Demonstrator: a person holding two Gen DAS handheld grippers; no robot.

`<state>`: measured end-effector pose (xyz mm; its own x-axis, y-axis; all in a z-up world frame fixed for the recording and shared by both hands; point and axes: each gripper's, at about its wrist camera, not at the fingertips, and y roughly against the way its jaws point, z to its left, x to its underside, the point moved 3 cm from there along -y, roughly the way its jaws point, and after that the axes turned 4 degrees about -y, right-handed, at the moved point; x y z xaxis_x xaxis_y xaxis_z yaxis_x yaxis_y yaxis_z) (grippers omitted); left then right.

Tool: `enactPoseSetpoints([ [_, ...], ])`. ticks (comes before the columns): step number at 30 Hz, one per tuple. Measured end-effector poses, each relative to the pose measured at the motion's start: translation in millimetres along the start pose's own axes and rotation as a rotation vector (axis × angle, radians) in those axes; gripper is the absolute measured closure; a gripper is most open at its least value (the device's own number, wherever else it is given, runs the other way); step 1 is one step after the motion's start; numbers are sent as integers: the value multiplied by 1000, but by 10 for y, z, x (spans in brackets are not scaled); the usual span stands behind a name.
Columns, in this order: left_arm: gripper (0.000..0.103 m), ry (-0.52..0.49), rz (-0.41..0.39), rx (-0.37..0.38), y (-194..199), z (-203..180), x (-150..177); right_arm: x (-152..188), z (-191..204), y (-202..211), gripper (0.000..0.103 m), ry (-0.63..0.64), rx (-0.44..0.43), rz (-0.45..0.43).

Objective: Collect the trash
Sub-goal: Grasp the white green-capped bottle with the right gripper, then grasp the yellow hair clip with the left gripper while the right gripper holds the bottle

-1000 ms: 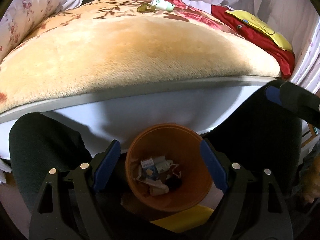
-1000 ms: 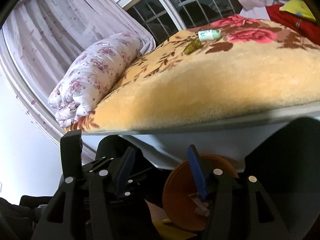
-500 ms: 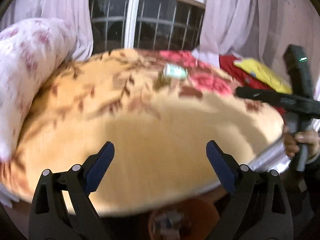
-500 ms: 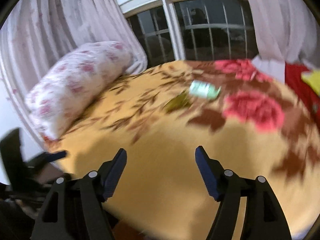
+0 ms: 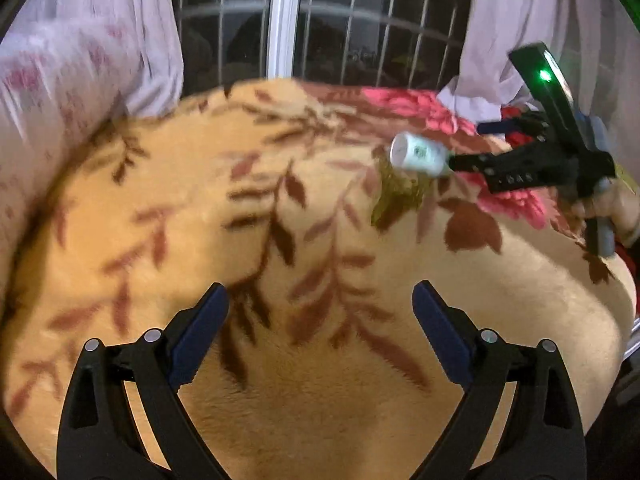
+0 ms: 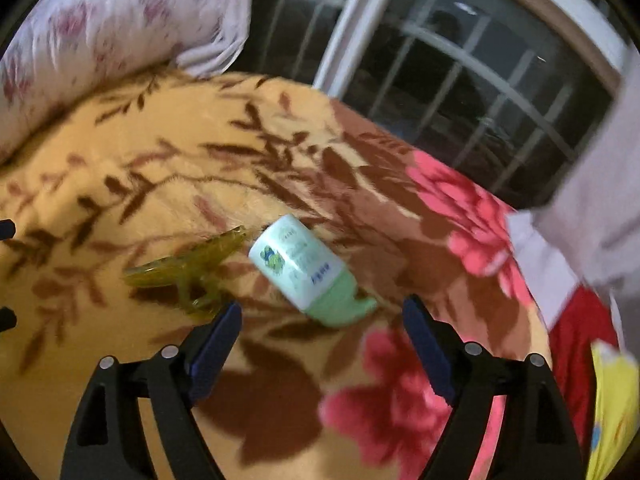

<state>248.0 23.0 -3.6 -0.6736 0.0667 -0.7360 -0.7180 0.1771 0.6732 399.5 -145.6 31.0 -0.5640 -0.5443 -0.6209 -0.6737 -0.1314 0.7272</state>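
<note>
Left gripper point(image 5: 320, 312): jaws spread wide over the yellow floral blanket point(image 5: 200, 220), nothing between them; they have just been opening.
Right gripper point(image 6: 322, 324): jaws well apart and holding nothing; they have just been opening too. The pads hang just short of the bottle, not touching it.
Right gripper seen from the left: it reaches in from the right edge, a person's hand point(image 5: 612, 204) on its handle, a green light lit on top, its tips close by the bottle's cap end.
Bottle point(image 6: 300, 268): a small white bottle with a pale green cap, lying on its side on the blanket, cap end toward the right gripper. In the left view it lies far up the bed point(image 5: 418, 156).
Wrapper point(image 6: 188, 272): a crumpled, see-through olive-green piece, just left of the bottle on the blanket; whether the 2 touch I cannot tell.
Bed: the blanket covers it, brown leaves and pink flowers in the print.
Rolled quilt point(image 6: 100, 40): white with pink flowers, at the bed's far left.
Window point(image 5: 320, 28): barred and dark, behind the bed, pale curtains at both sides.
Far right: red cloth point(image 6: 576, 344) with something yellow on it.
</note>
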Motion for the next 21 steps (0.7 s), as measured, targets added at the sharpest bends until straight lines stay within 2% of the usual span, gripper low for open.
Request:
enactPoseSetpoints([
  [4, 12, 7, 104, -19, -219, 13, 64, -145, 87, -479, 21, 126, -31, 72],
  [6, 12, -6, 149, -21, -306, -7, 93, -189, 76, -733, 19, 142, -42, 114],
  [8, 12, -15, 161, -32, -332, -19, 106, -233, -21, -909, 19, 63, -120, 146],
  [9, 12, -19, 161, -37, -330, -25, 110, -227, -105, -975, 23, -17, -171, 178],
  [10, 12, -21, 160, -38, -330, -25, 115, -210, -136, -985, 36, -63, -204, 187],
  [11, 12, -20, 158, -37, -323, -23, 122, -182, -145, -959, 41, -104, -233, 185],
  [13, 12, -14, 160, -30, -329, -12, 128, -115, -122, -844, 51, -159, -224, 168],
  [18, 12, -19, 165, -39, -333, -29, 124, 180, -175, -473, 52, -364, -248, 164],
  [21, 12, -26, 171, -48, -350, -35, 116, 406, -202, -230, 52, -480, -315, 146],
])
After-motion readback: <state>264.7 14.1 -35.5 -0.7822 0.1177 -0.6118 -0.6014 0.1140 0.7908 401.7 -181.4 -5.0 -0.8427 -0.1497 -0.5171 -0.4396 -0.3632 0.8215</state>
